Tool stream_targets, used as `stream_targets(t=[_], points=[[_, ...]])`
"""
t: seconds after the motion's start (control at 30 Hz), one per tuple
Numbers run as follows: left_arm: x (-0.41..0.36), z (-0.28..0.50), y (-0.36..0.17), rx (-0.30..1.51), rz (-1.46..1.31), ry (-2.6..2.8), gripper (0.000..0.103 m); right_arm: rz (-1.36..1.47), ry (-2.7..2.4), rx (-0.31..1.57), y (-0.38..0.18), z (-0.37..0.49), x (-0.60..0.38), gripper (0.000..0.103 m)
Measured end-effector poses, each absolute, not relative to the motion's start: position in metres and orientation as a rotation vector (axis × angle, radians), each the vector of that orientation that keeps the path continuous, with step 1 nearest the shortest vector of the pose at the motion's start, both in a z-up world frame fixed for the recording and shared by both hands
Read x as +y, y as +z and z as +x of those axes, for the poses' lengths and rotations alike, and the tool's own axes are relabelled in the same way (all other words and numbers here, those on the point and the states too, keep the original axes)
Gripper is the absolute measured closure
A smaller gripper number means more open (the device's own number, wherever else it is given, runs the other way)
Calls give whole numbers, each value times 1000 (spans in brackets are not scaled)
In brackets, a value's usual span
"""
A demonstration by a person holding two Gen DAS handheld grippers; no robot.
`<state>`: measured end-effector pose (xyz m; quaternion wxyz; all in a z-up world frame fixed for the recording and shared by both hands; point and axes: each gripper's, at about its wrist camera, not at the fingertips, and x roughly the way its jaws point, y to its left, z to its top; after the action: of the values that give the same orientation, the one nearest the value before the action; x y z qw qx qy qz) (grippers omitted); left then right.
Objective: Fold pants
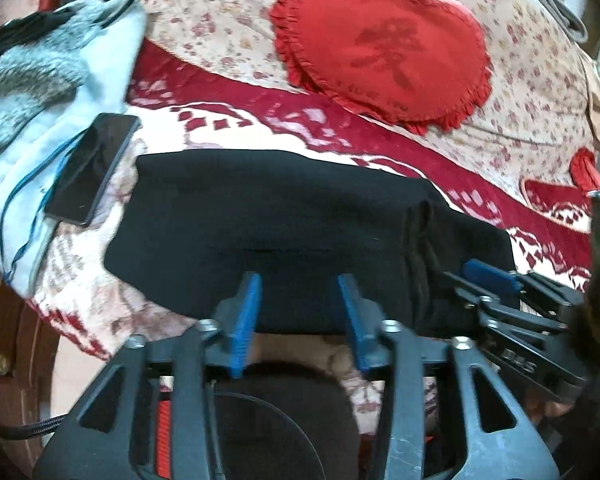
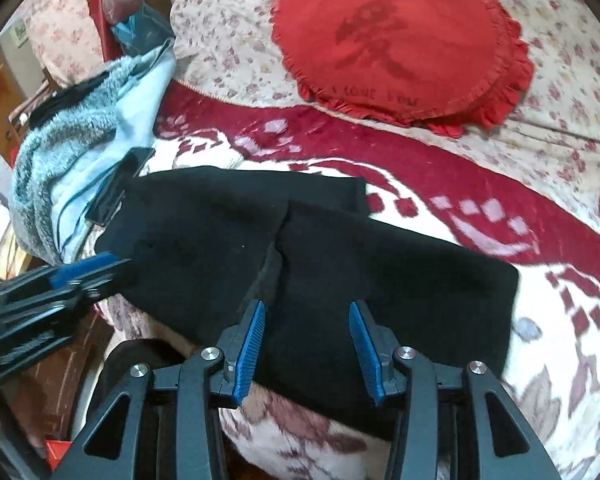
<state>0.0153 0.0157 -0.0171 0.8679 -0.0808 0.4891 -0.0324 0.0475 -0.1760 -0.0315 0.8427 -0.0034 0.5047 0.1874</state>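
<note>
No container shows in either view. Far left of the left gripper [image 1: 298, 312], a fluffy grey and pale blue garment [image 1: 40, 80] lies heaped at the bed's edge, with a flat, glossy black phone [image 1: 92, 168] on it and a thin blue cable [image 1: 20, 208] looping beside the phone.

Straight ahead of both grippers lie the black pants [image 1: 268, 232], a soft matte knit folded into a broad band across the blanket [image 1: 228, 124]. The left gripper's ribbed blue pads [image 1: 246, 320] stand well apart over the near edge of the cloth and hold nothing.

To its right, the right gripper [image 2: 308, 340] also has its jaws spread wide with nothing between them, its tips over the near part of the pants [image 2: 340, 264]. In its view a seam or fold edge runs up the cloth just ahead of the left fingertip, and the other gripper shows at the far left margin.

The blanket is plush, dark red and white with diamond and leaf shapes. Beyond it lies a cream floral quilt [image 2: 228, 32], and ahead and to the right on this rests a red heart-shaped cushion [image 2: 396, 44] with a frilled edge. Brown wood [image 1: 4, 360] shows lower left of the left gripper.
</note>
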Motion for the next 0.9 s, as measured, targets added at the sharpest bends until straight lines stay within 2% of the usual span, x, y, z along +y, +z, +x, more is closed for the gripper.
stream_targets(t=[0.03, 0.13, 0.53, 0.9], points=[[23, 14, -16, 1019, -187, -55, 52, -11, 401, 1079, -36, 51, -171, 60], [38, 13, -14, 1015, -222, -27, 52, -48, 400, 1090, -48, 58, -153, 59], [73, 4, -18, 1019, -259, 43, 52, -42, 473, 1049, -23, 56, -133, 59], [99, -1, -25, 1032, -310, 85, 52, -65, 518, 1121, -48, 69, -104, 59]])
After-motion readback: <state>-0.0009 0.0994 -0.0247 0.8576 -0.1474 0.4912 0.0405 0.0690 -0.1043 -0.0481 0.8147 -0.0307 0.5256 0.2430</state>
